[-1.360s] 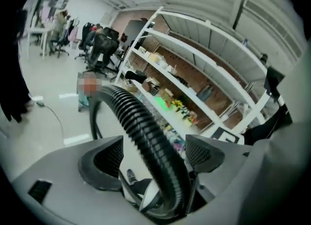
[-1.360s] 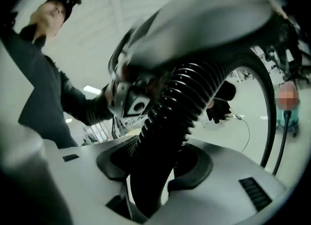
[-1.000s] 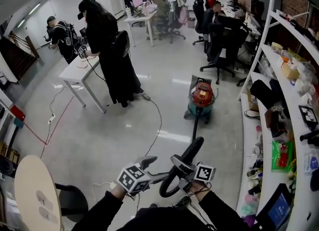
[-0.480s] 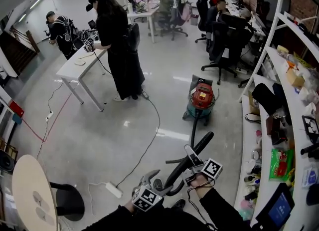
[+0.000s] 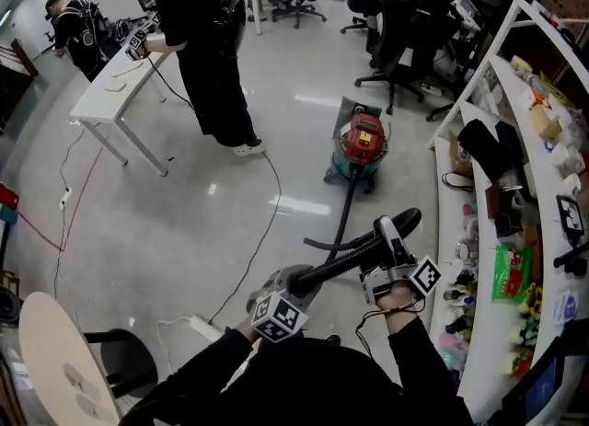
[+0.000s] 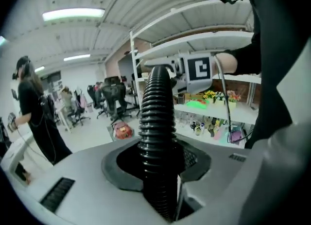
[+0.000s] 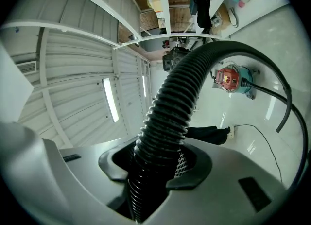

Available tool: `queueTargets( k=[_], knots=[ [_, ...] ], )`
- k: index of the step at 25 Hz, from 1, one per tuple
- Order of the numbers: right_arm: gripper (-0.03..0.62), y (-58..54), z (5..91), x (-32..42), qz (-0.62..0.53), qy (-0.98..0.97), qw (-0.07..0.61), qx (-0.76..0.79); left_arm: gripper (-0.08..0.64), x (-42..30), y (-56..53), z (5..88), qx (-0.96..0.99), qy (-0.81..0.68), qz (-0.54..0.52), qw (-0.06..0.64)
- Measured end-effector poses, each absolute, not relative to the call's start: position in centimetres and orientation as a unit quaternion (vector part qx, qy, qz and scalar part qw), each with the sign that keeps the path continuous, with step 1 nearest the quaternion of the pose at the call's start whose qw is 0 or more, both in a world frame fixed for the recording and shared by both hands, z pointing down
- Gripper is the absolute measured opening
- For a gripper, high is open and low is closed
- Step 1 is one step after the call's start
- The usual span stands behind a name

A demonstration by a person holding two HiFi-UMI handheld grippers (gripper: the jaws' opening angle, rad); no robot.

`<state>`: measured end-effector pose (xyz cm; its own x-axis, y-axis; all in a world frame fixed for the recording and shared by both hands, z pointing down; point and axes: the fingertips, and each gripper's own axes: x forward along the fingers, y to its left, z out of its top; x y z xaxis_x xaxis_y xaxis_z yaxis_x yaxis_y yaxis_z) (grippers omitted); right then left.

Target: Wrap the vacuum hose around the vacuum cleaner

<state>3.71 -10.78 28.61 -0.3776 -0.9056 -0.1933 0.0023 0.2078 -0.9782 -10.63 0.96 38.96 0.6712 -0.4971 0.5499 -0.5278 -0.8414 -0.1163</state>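
The red and teal vacuum cleaner (image 5: 362, 143) stands on the floor ahead of me. Its black ribbed hose (image 5: 342, 217) runs back from it to my hands. My right gripper (image 5: 388, 233) is shut on the hose near its free end, and the hose (image 7: 177, 102) rises out of its jaws and curves toward the vacuum cleaner (image 7: 231, 79). My left gripper (image 5: 293, 284) is lower and to the left; its jaws are closing, with the hose (image 6: 156, 122) between them and both pads against it. A short stretch of hose spans the two grippers.
A person in black (image 5: 198, 56) stands at a white table (image 5: 110, 102) at far left. A power cable (image 5: 267, 222) trails over the floor to a power strip (image 5: 204, 328). Cluttered shelves (image 5: 525, 185) line the right side. Office chairs (image 5: 396, 38) stand behind the vacuum.
My left gripper dropped lower, came in under the hose and closed on it. The right gripper carried the hose end up and to the right.
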Motion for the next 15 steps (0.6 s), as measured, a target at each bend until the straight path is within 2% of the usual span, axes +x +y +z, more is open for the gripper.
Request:
queueTargets(
  k=[2, 5, 10, 15],
  knots=[
    [0.176, -11.2, 28.8, 3.8, -0.517, 0.655, 0.434, -0.341, 0.158, -11.5, -0.7, 36.6, 0.922, -0.271, 0.275, -0.014],
    [0.253, -11.6, 30.1, 3.5, -0.523, 0.643, 0.444, -0.341, 0.156, -12.3, -3.8, 33.3, 0.928, -0.256, 0.262, -0.073],
    [0.262, -9.4, 33.7, 5.0, -0.550, 0.556, 0.513, -0.355, 0.156, -11.1, -6.8, 31.5, 0.926, -0.201, 0.283, -0.147],
    [0.267, -6.1, 35.4, 5.9, -0.560, 0.520, 0.540, -0.353, 0.158, -9.2, -7.8, 32.2, 0.921, -0.156, 0.307, -0.183]
  ],
)
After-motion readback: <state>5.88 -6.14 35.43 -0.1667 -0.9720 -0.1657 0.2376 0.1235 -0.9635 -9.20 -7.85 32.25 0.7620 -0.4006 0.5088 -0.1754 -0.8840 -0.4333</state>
